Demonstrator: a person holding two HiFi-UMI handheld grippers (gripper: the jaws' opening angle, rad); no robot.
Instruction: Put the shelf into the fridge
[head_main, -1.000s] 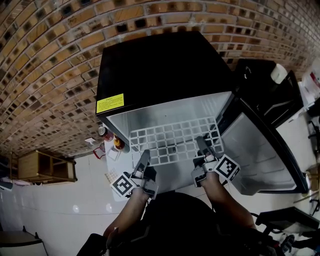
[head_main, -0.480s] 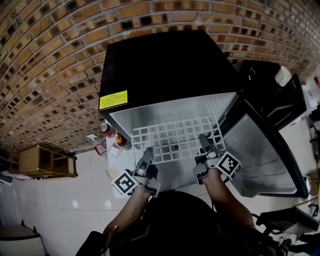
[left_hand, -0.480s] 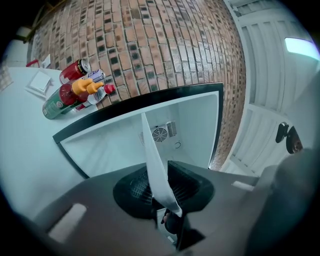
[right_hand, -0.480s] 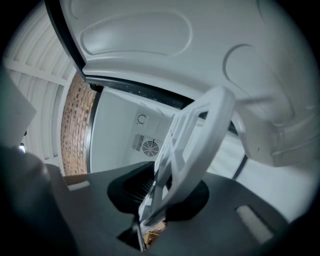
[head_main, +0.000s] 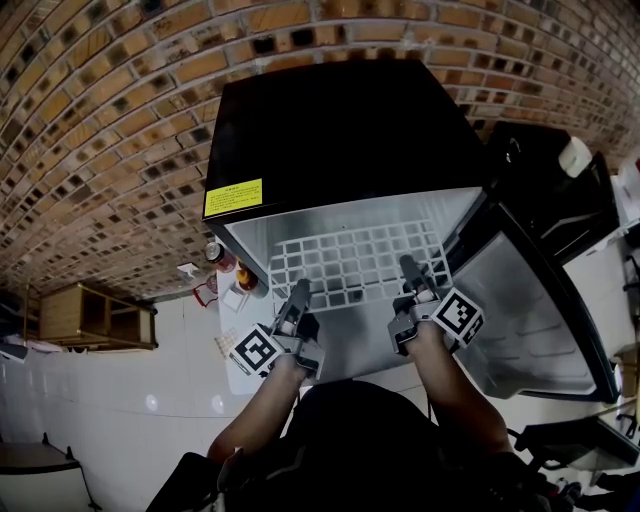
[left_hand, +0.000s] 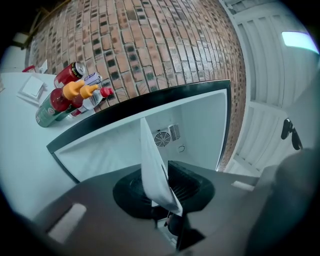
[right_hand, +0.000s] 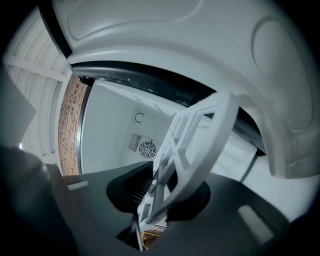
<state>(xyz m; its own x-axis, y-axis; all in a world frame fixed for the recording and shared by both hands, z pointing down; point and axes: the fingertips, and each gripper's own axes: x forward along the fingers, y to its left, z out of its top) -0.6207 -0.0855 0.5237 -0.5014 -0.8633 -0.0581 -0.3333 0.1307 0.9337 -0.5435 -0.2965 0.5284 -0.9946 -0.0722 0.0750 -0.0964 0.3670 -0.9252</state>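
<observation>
Two tongs meet the front edge of the white grid shelf (head_main: 355, 258), the left tongs (head_main: 299, 290) near its left corner and the right tongs (head_main: 406, 264) near its right corner. Most of the shelf lies inside the open black fridge (head_main: 340, 130), roughly level between the white side walls, with only its front rim at the opening. Both tongs have just been opening. In the left gripper view the shelf's edge stands between the jaws with ribbed pad showing on either side of it, so the pads look slack on it and not pressing. In the right gripper view the grid bars also run between the jaws, with a gap at one pad. A round fan vent (left_hand: 162, 138) sits in the fridge's back wall. The fridge door (head_main: 520, 310) hangs wide open on the right. A yellow label (head_main: 233, 197) sits on the fridge's top near its front left corner. A red can (left_hand: 70, 74) and a bottle with an orange cap (left_hand: 65, 97) stand in a cluster just beside the fridge's left side, in front of the brick wall (head_main: 100, 120).
</observation>
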